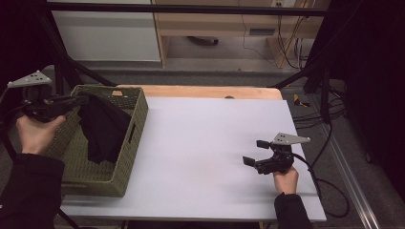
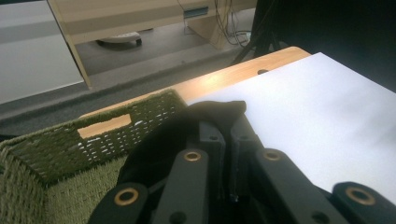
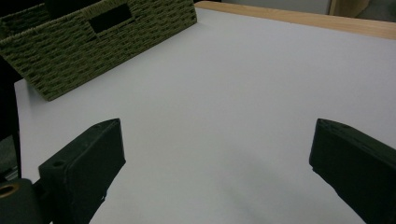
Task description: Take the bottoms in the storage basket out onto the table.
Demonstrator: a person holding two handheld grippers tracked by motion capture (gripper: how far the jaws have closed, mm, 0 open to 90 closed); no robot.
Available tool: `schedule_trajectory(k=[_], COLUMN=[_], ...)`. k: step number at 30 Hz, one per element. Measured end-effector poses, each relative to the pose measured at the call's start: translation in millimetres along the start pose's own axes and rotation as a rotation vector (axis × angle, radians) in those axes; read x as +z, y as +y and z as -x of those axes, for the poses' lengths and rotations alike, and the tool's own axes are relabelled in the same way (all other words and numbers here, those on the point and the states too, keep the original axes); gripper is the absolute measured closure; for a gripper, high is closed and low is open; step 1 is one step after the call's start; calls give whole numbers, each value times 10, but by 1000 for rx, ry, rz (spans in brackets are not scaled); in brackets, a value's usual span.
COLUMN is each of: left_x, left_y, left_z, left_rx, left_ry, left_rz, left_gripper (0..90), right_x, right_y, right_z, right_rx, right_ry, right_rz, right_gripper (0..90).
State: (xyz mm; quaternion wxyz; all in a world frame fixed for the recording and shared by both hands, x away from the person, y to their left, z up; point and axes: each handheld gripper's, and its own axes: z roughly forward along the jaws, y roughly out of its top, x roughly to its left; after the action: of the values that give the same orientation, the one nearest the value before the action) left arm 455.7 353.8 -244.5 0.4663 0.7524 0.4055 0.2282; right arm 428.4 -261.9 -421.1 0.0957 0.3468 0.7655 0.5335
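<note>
- The black cloth [image 1: 102, 129] hangs from the left tool [image 1: 82, 100], whose jaws are pinched tight on an upper edge of it; most of the fabric drapes down inside the green woven basket [image 1: 125, 164] at the left end of the table [image 1: 210, 143].
- In the left gripper view the cloth [image 2: 159, 140] bunches over and around the closed jaws, with the basket [image 2: 42, 158] rim just beyond.
- It looks soft, limp and light: it folds under its own weight and should follow the tool without resistance, though a hanging tail could catch on the basket wall.
- A pinch on an edge or corner suits it; a second pinch farther along the same edge would likely spread it flat.
- The fabric is matte and dark, so folds are hard to read.
- The basket is stiff, coarse wicker, rectangular, with slot handles in its walls [image 3: 109, 18].
- The right tool [image 1: 255, 152] rests low over the smooth white table [image 3: 233, 93], jaws spread wide and holding nothing, well apart from the basket.
</note>
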Motion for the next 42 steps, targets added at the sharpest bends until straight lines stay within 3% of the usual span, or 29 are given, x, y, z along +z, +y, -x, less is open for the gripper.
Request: schedule_trajectory(k=[42], left_x=[-363], left_y=[416], left_z=[210], left_rx=[70], left_ry=[-55], left_rz=[58], left_gripper=[865], right_x=[1], right_y=[0], right_z=[2], right_rx=[-2], right_ry=[0], right_rz=[-4], right_gripper=[39])
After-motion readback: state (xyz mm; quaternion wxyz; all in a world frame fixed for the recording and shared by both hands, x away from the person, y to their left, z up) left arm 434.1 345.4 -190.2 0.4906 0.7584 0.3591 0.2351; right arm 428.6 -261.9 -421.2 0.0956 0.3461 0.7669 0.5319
